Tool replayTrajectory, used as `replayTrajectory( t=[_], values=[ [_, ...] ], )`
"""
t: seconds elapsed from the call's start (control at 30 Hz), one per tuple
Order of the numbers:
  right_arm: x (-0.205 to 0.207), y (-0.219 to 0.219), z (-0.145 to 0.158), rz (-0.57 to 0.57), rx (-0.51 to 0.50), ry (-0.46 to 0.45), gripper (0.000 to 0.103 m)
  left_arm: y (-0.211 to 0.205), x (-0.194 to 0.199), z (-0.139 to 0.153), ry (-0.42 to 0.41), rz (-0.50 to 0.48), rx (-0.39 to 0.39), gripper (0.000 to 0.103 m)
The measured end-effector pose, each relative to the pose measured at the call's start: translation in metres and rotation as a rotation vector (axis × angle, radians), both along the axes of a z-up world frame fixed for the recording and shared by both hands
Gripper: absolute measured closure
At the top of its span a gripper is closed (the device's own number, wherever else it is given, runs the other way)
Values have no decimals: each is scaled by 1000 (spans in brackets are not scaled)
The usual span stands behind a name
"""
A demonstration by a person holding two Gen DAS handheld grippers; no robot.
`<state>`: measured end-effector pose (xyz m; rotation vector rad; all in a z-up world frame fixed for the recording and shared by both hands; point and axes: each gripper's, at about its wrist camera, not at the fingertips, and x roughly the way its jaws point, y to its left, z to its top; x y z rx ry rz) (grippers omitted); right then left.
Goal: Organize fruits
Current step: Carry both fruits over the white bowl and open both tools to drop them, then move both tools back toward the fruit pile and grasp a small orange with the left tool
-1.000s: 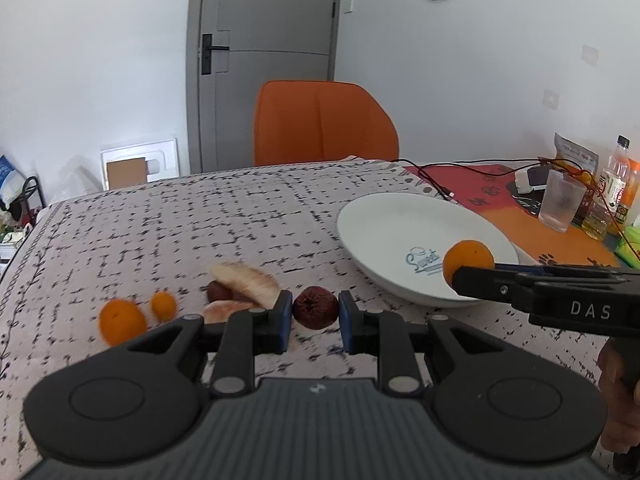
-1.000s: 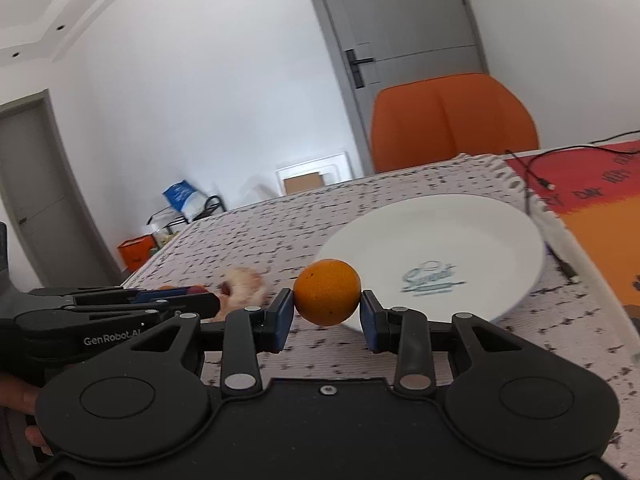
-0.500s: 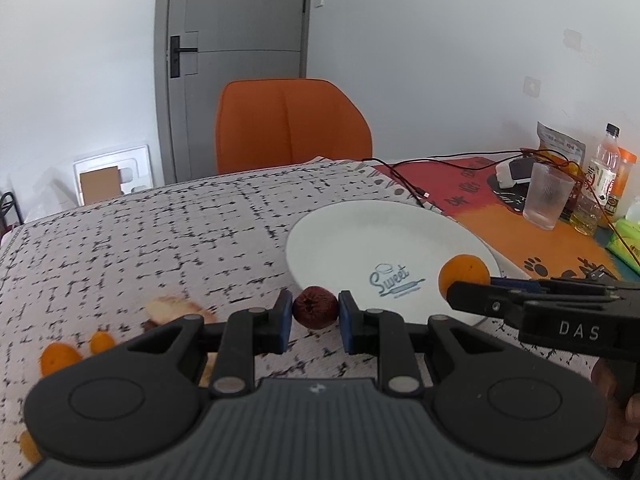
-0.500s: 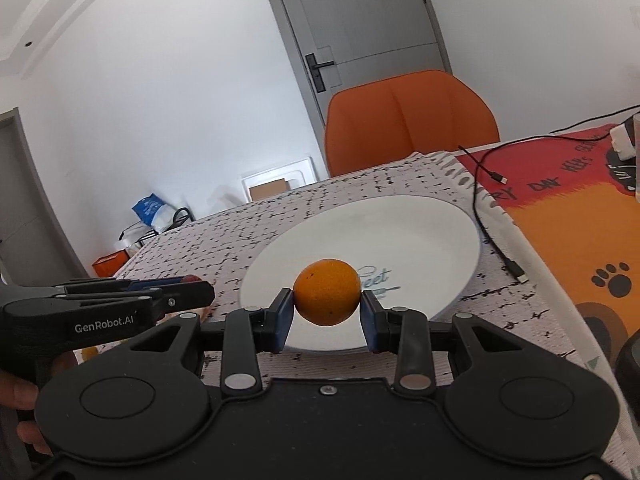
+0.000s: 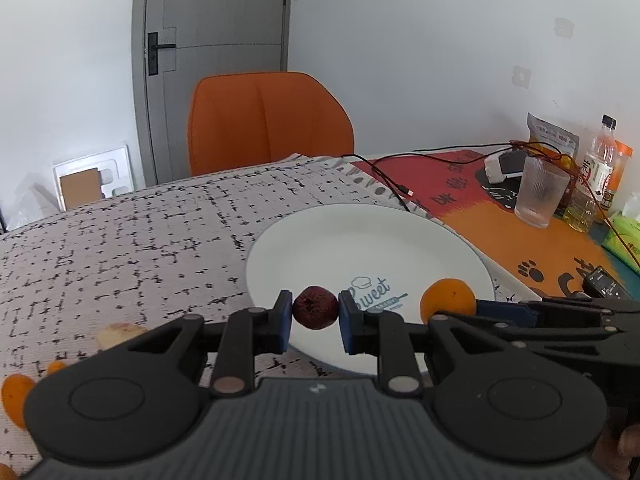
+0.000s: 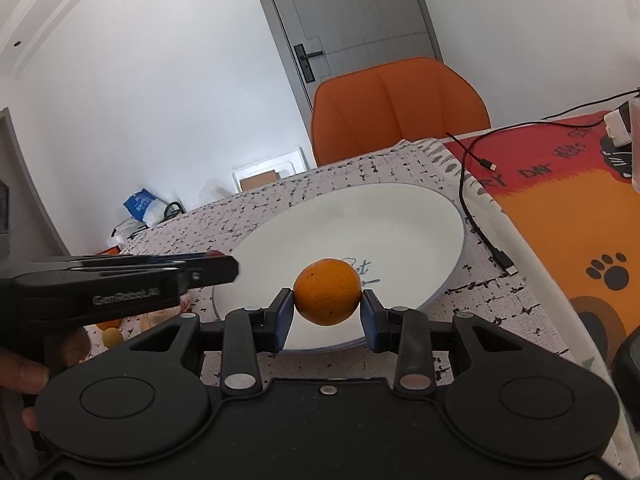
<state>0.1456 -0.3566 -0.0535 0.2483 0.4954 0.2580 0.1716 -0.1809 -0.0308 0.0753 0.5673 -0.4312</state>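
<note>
Counter draped in grey cloth with black dashes, red-and-orange mat at right under a ribbed glass and bottle. Orange chair behind, grey door beyond.

Versus a second ago: both claws carried forward over the white plate, loose fruit now left behind at the lower left edge.

Left claw clamped on a wrinkled dark-red date, held over the plate's near rim. Right claw clamped on a round, dimpled orange, also above the plate's near edge.
</note>
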Motion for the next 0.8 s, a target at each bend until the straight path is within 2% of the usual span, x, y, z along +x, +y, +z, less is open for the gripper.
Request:
replayTrajectory(
  t=[0.2,0.43,0.5,0.67,0.8],
  values=[
    [-5,0,3,-4,-9,-10,64,-8,5,-6,28,-24,-1,79],
    [-6,-1,4,-7,-8,-12,63,0,0,-7,29,12,-5,69],
    [-6,0,3,-9,-8,-11,62,5,-3,-5,24,41,11,54],
    [-8,4,4,-6,-5,-12,57,25,-11,-2,20,84,-8,51],
    [-13,11,5,3,-12,-22,45,42,-19,0,16,120,-14,46]
  ],
)
